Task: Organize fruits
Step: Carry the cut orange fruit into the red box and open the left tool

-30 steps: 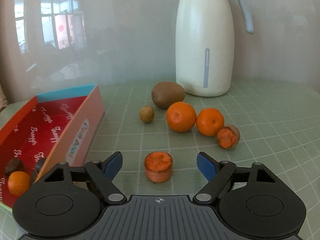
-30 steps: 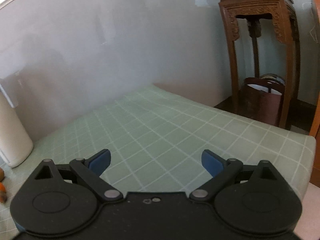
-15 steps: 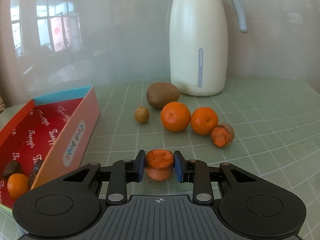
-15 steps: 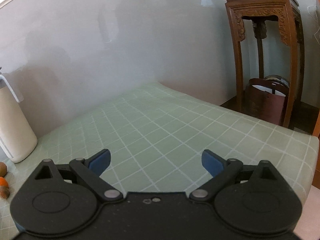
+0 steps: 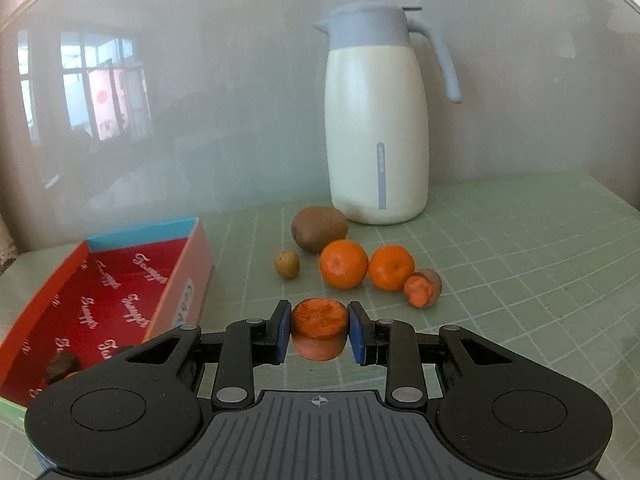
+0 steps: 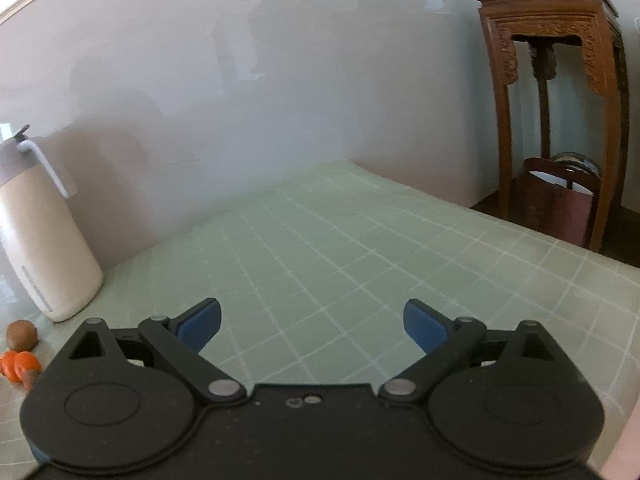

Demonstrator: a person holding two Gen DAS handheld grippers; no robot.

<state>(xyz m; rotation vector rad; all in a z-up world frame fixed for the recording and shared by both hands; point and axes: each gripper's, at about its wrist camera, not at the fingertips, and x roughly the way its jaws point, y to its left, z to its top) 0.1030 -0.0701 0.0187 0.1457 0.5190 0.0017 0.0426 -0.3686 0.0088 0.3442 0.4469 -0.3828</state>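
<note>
My left gripper [image 5: 319,334] is shut on an orange cut fruit piece [image 5: 319,330] and holds it above the green checked table. Beyond it lie two oranges [image 5: 343,264] [image 5: 391,267], a second cut piece [image 5: 422,289], a large kiwi [image 5: 319,228] and a small brown fruit [image 5: 287,264]. A red open box [image 5: 120,280] stands at the left with a dark fruit [image 5: 60,366] in its near end. My right gripper [image 6: 312,326] is open and empty over bare table; the kiwi [image 6: 22,335] and oranges [image 6: 20,364] show at its far left.
A tall white jug with a grey lid [image 5: 376,128] stands behind the fruits against the wall; it also shows in the right wrist view [image 6: 44,236]. A carved wooden stand [image 6: 556,92] is beyond the table's far right edge.
My left gripper has closed on the cut fruit piece and lifted it off the table. The right gripper has swung a little, bringing the jug and fruits into its view.
</note>
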